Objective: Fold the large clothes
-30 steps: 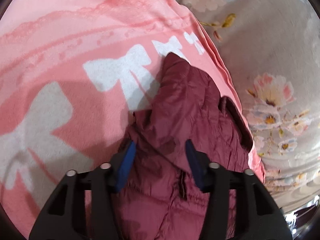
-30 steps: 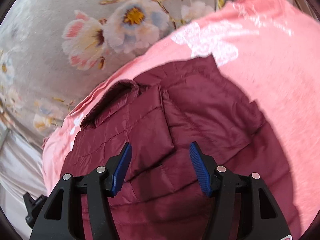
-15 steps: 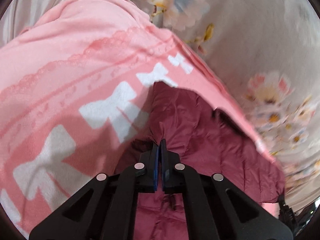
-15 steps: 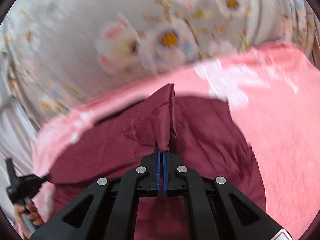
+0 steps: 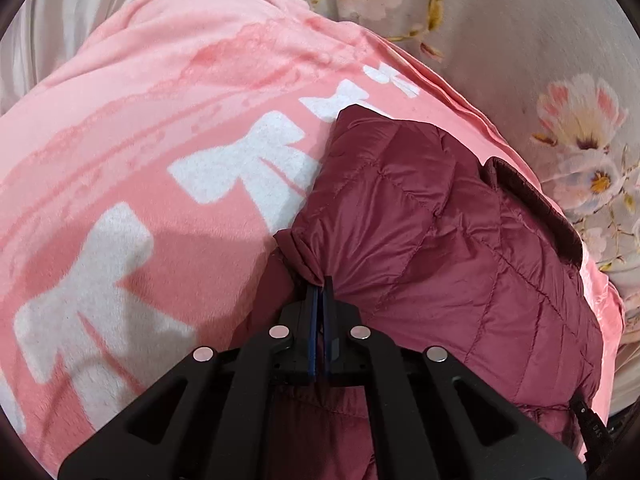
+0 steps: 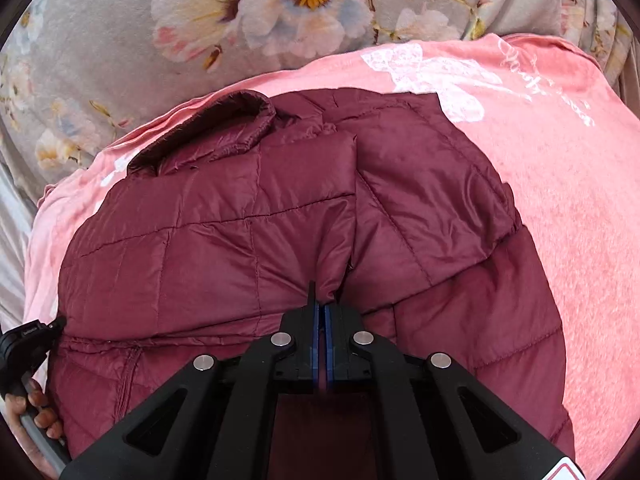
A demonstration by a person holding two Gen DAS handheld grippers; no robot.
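Observation:
A maroon quilted puffer jacket (image 5: 432,248) lies on a pink blanket with white bows (image 5: 168,184). My left gripper (image 5: 320,284) is shut on a bunched edge of the jacket at its left side. In the right wrist view the jacket (image 6: 248,248) fills the middle, its collar (image 6: 224,120) toward the far left. My right gripper (image 6: 322,300) is shut on a pinched fold of the jacket near its middle. Both pinched folds are lifted a little off the lower layer.
The pink blanket (image 6: 560,184) lies on a grey floral bedspread (image 6: 168,32), also seen in the left wrist view (image 5: 540,60). The person's hand on the left gripper's handle (image 6: 28,412) shows at the lower left of the right wrist view.
Both grippers were open over the jacket a second ago, then shut on its fabric. Since then both have moved the pinched folds, and the jacket now lies folded over more broadly.

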